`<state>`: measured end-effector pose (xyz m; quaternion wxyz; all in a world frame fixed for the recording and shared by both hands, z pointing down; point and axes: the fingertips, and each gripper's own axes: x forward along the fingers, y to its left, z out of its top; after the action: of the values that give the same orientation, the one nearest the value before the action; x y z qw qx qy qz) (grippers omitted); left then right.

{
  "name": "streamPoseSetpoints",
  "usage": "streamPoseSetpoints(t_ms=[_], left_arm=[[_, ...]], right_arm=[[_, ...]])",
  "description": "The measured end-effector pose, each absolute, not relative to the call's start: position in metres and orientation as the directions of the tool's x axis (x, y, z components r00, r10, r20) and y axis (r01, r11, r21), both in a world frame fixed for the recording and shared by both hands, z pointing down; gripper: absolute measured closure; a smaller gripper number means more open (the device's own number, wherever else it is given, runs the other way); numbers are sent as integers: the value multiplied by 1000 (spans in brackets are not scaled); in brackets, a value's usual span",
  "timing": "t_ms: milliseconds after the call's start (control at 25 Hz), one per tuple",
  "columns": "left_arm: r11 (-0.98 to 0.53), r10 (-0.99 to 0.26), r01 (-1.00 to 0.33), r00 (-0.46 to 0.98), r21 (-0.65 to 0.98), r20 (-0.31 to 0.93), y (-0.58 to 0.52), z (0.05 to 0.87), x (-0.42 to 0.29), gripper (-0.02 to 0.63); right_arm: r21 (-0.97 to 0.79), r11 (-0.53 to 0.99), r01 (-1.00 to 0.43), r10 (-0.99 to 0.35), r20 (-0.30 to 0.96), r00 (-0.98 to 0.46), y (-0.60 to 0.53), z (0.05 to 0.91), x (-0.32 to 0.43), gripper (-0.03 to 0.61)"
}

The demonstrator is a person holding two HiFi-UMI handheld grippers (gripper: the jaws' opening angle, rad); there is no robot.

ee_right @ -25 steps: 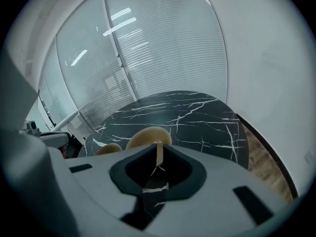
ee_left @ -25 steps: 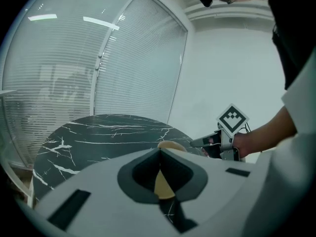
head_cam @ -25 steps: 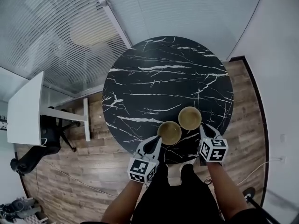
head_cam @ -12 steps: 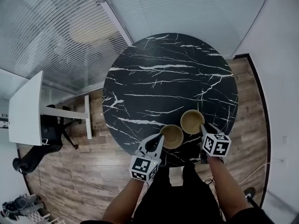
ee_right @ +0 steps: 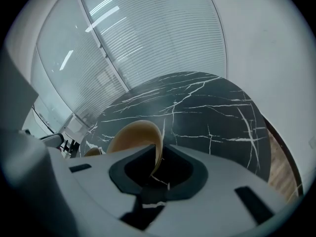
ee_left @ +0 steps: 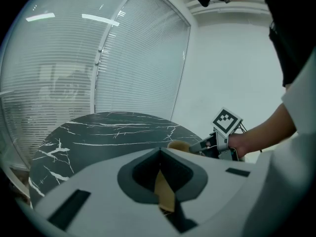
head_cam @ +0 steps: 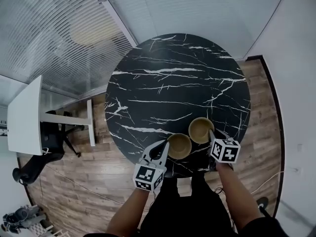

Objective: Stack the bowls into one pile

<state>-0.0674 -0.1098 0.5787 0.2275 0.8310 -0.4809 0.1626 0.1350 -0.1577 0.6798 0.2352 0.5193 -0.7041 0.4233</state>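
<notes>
Where the round black marble table (head_cam: 173, 83) curves toward you, the two tan bowls stand upright side by side and unstacked, the left bowl (head_cam: 178, 146) just beside the right bowl (head_cam: 200, 130). Your left gripper (head_cam: 164, 148) has its jaws drawn together on the near wall of the left bowl, with the tan wall pinched in the slot. Your right gripper (head_cam: 212, 135) points steeply down at the right bowl with the rim standing between its jaws, which are closing and show a thin gap beside the rim.
</notes>
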Motion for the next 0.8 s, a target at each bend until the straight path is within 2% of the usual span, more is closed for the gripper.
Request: streamPoseSetpoints(t_ms=[160, 800], left_arm=[[-433, -725, -874, 483, 220, 492, -111, 580, -70, 600], [-435, -729, -877, 476, 205, 491, -110, 579, -76, 600]], right_arm=[[-335, 109, -936, -535, 774, -339, -161, 681, 135, 545], [-315, 113, -942, -564, 760, -322, -167, 665, 143, 552]])
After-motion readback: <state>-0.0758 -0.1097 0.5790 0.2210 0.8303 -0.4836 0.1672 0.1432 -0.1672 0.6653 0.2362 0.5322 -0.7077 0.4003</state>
